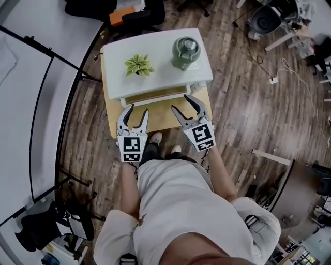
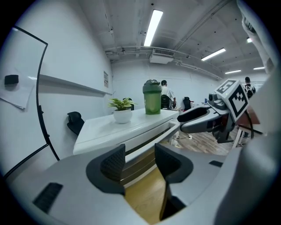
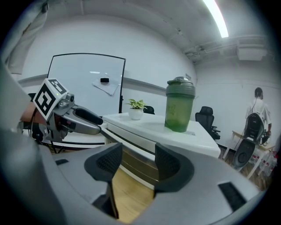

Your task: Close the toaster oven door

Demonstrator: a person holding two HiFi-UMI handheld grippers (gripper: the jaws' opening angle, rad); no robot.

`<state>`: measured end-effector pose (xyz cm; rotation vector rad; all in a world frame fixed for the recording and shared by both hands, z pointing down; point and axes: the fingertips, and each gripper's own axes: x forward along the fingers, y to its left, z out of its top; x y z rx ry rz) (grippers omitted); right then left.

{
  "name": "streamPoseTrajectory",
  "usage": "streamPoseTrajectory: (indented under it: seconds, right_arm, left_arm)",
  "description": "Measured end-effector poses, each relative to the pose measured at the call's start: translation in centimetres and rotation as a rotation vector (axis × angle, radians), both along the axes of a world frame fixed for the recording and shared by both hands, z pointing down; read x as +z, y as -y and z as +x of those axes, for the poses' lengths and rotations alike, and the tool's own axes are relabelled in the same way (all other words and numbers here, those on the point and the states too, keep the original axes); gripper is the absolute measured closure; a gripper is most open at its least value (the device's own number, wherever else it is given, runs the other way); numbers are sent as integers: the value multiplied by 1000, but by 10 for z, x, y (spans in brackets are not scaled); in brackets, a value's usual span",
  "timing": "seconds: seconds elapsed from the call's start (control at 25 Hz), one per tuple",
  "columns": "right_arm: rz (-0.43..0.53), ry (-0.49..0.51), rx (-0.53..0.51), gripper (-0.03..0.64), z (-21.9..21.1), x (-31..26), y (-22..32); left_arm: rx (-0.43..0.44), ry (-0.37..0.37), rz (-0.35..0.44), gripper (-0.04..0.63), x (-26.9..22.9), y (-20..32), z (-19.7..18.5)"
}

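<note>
A white toaster oven (image 1: 160,80) stands on a small wooden table (image 1: 155,118), with its front towards me. Its door, with a white handle bar (image 1: 155,97) along the top, stands upright against the oven body; whether it is fully seated I cannot tell. My left gripper (image 1: 137,110) hovers just before the left part of the door, jaws apart, with nothing between them (image 2: 139,151). My right gripper (image 1: 182,103) is near the right end of the handle, also open and empty (image 3: 138,151). Neither gripper visibly touches the door.
A potted plant (image 1: 138,65) and a green bottle (image 1: 185,52) stand on top of the oven. A whiteboard on a black frame (image 1: 31,103) is at the left. Office chairs (image 1: 129,13) are behind the table, with cables (image 1: 289,72) on the wooden floor at the right.
</note>
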<state>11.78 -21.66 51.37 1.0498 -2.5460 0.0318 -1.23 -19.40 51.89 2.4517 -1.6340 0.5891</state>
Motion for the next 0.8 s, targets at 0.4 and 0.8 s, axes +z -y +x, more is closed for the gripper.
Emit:
streamPoseTrajectory:
  seconds: [0.4, 0.8]
  right_arm:
    - [44, 52, -39, 388, 10, -22, -26]
    - [54, 94, -66, 397, 16, -38, -55]
  left_arm:
    - [-34, 26, 57, 391, -25, -34, 15]
    - [-83, 9, 88, 393, -41, -70, 26]
